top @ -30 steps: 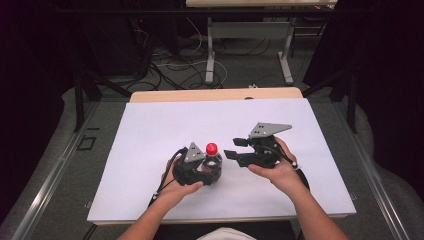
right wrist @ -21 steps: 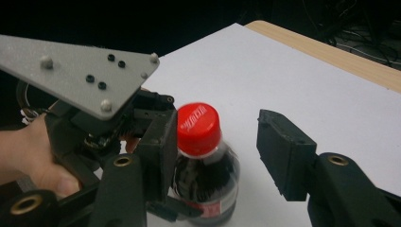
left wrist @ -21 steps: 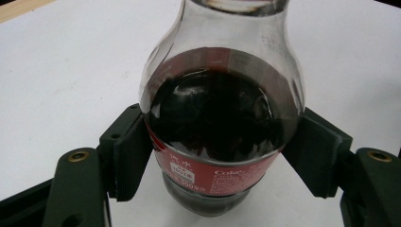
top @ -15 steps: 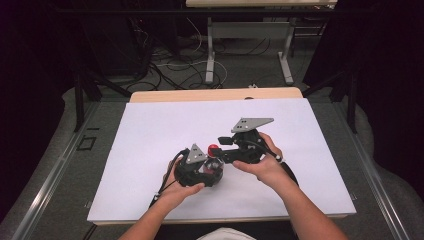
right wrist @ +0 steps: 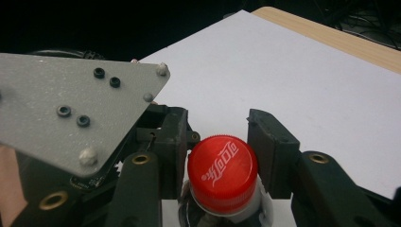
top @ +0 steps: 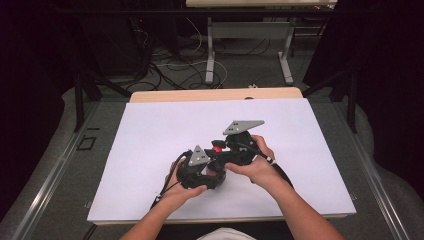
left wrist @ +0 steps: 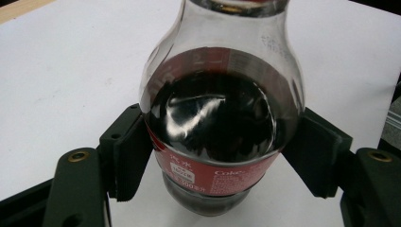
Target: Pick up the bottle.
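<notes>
A small cola bottle [left wrist: 217, 118] with a red label stands on the white sheet [top: 165, 130]. My left gripper [left wrist: 217, 161] is shut on its body, both pads [left wrist: 135, 156] pressing the sides. In the high view the left gripper [top: 209, 169] sits near the table's front middle, with the red cap [top: 217, 148] just above it. My right gripper [right wrist: 221, 151] reaches in from the right. Its jaws have just been closing and now press on the red cap [right wrist: 222, 168], which sits between its pads [right wrist: 272, 151]. The grippers' bodies hide the bottle's body in the high view.
The left gripper's grey three-cornered plate [right wrist: 71, 109] is close beside the right gripper's jaws. The sheet covers most of the wooden table [top: 200, 95]. Beyond the far edge are table legs and cables [top: 200, 65] on a dark floor.
My right gripper has moved left across the sheet to the bottle and closed around its red cap. The left gripper and the bottle have stayed in place.
</notes>
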Demonstrator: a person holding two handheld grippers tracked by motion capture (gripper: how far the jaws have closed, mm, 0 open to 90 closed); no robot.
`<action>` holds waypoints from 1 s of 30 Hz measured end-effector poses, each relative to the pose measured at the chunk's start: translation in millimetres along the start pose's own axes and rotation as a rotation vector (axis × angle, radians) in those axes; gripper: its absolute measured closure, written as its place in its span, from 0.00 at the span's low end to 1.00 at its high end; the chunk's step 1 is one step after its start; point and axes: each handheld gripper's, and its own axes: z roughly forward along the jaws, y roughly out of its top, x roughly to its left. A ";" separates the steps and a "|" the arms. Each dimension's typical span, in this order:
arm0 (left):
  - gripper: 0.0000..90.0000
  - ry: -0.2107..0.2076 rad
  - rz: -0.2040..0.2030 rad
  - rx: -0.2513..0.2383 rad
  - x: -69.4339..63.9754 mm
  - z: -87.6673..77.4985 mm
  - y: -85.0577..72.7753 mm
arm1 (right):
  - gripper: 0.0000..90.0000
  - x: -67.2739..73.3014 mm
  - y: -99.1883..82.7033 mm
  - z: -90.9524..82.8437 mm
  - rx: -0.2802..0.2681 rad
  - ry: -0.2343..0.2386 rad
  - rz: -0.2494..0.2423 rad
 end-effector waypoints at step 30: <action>0.33 -0.014 -0.011 -0.006 -0.2 0.1 1.1 | 0.69 -17.1 8.0 2.3 0.056 0.169 -0.141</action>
